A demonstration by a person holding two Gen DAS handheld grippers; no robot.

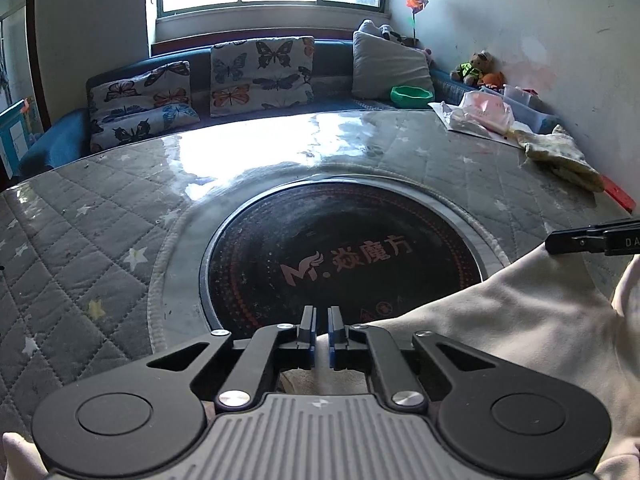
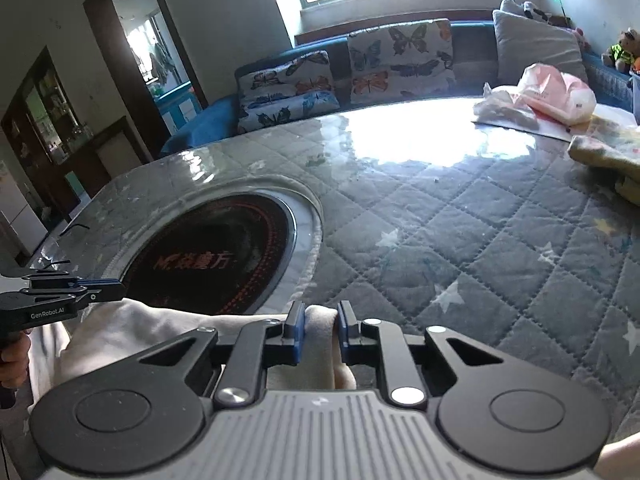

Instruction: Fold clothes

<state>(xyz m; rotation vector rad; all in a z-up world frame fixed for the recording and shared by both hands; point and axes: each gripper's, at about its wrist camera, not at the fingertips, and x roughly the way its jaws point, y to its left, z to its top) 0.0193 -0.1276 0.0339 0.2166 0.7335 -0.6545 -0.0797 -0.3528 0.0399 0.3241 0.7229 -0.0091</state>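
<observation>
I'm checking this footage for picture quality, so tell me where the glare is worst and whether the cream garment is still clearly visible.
Left wrist view: window glare whitens the table cover beyond the round cooktop; the cream garment stays readable. Right wrist view: glare burns out the cover's far middle; the garment fold between the right gripper fingers is clear. Both views bow at the edges.

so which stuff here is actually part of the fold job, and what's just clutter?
Job:
- cream garment
- right gripper, shut on a bunch of it
- left gripper, nearly shut at its edge; grip unclear

Clutter:
- yellowish folded cloth
- pink plastic bag
- green bowl
- teddy bear
- butterfly cushions
</observation>
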